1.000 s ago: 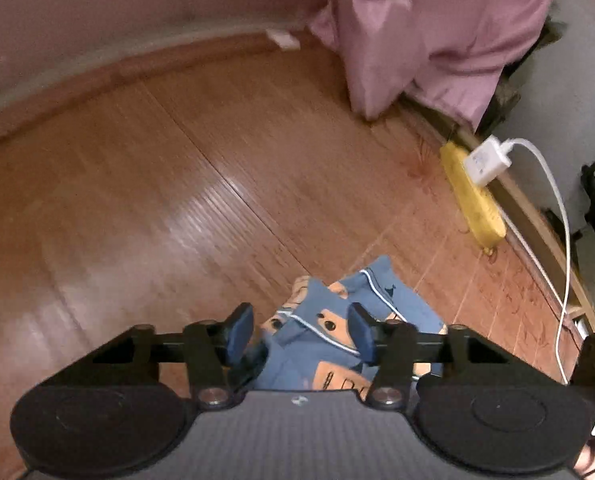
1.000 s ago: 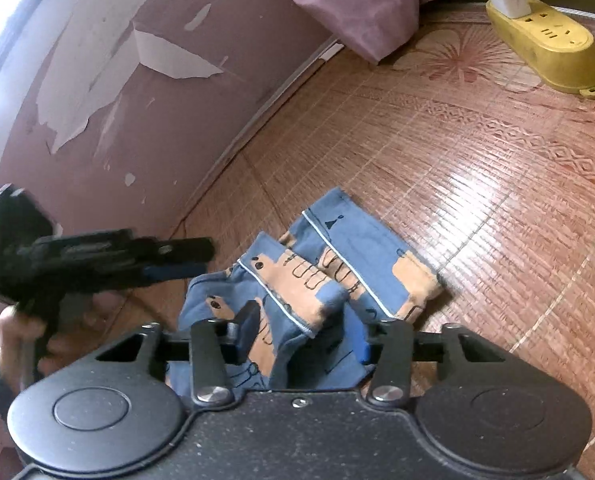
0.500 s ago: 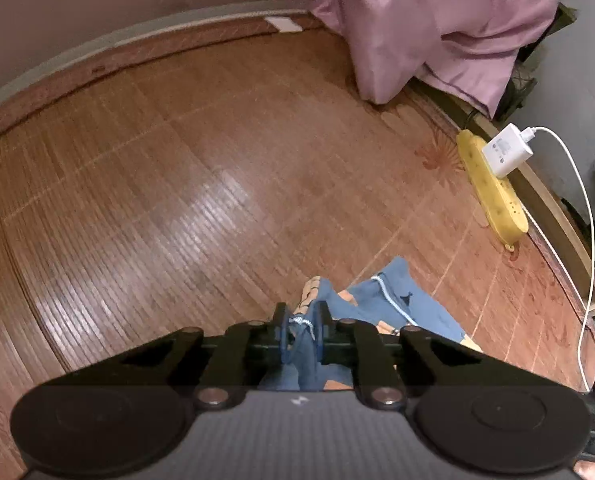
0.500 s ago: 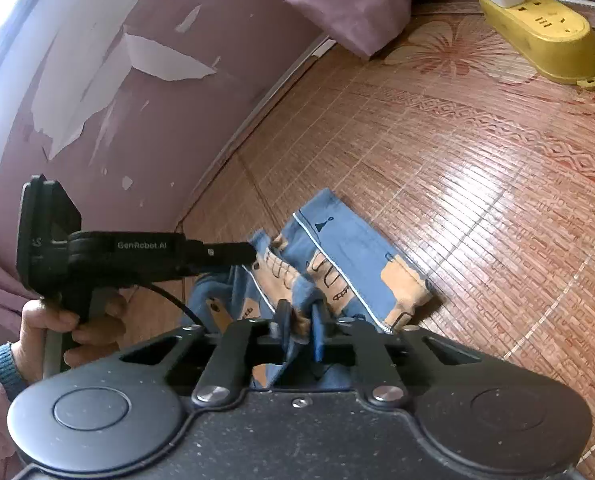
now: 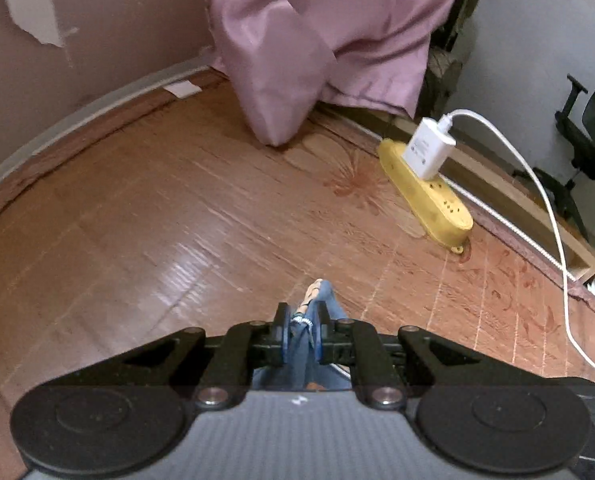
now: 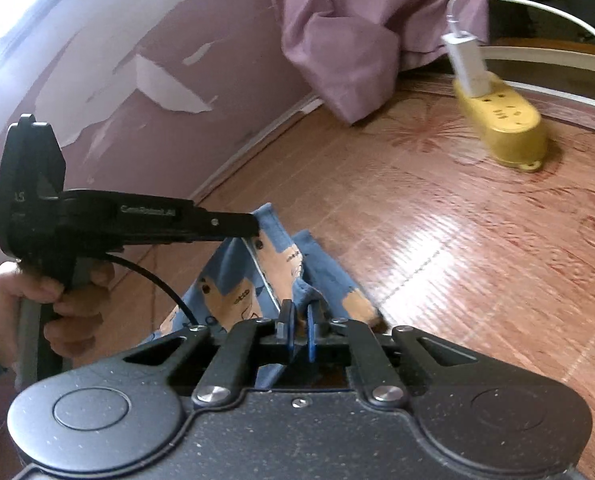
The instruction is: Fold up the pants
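The floor [image 5: 185, 200], as I see it through both wrist cameras: glossy woven matting with a reddish floral print, glare at centre. At right of the left view, a yellow power strip [image 5: 429, 196] lies on it, carrying a white charger [image 5: 427, 152]. At upper centre, a pink cloth [image 5: 281, 80] touches down beside the baseboard [image 5: 97, 108].
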Tool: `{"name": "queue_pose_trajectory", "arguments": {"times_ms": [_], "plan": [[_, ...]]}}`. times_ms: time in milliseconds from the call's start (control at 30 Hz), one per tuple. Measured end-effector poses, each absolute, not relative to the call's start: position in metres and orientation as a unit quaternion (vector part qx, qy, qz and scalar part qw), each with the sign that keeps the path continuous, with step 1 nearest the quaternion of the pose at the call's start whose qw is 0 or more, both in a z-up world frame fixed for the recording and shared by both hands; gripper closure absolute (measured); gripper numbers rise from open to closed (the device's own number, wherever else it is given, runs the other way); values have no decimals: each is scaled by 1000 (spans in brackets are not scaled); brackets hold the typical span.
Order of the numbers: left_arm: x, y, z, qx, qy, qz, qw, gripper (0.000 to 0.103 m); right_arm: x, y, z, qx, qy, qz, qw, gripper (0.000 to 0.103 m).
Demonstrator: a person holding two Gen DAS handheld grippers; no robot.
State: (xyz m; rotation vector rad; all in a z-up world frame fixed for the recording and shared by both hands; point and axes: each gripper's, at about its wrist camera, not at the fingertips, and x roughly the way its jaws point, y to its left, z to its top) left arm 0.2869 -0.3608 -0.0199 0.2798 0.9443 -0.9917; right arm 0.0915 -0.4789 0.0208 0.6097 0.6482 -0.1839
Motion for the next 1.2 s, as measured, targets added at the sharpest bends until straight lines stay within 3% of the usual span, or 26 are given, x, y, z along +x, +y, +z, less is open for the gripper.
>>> {"name": "queue_pose_trajectory", "arguments": {"times_ms": [667, 767, 833, 867, 900, 967, 1100, 1200], "plan": [[281, -385, -40, 83, 408, -466, 781, 87, 84, -486, 20, 254, 294, -186, 903, 97], [282, -386, -47, 78, 423, -448, 784, 79, 91, -486, 12, 243, 323, -199, 893, 93], [281, -380, -41, 75, 411, -439, 796, 63, 91, -483, 14, 221, 324, -209, 896, 82], [279, -374, -36, 76, 399, -429, 807, 44, 90, -480, 18, 202, 316, -221, 900, 72], [276, -364, -27, 76, 380, -414, 823, 33, 89, -478, 21, 183, 306, -233, 905, 56], [268, -339, -12, 71, 348, -392, 849, 30, 87, -474, 27, 155, 281, -244, 915, 47], [245, -255, 7, 29, 330, -342, 880, 29, 92, -457, 33, 112, 255, -175, 945, 49], [226, -183, 0, 17, 350, -297, 888, 28, 106, -441, 25, 98, 283, -91, 950, 52]]}}
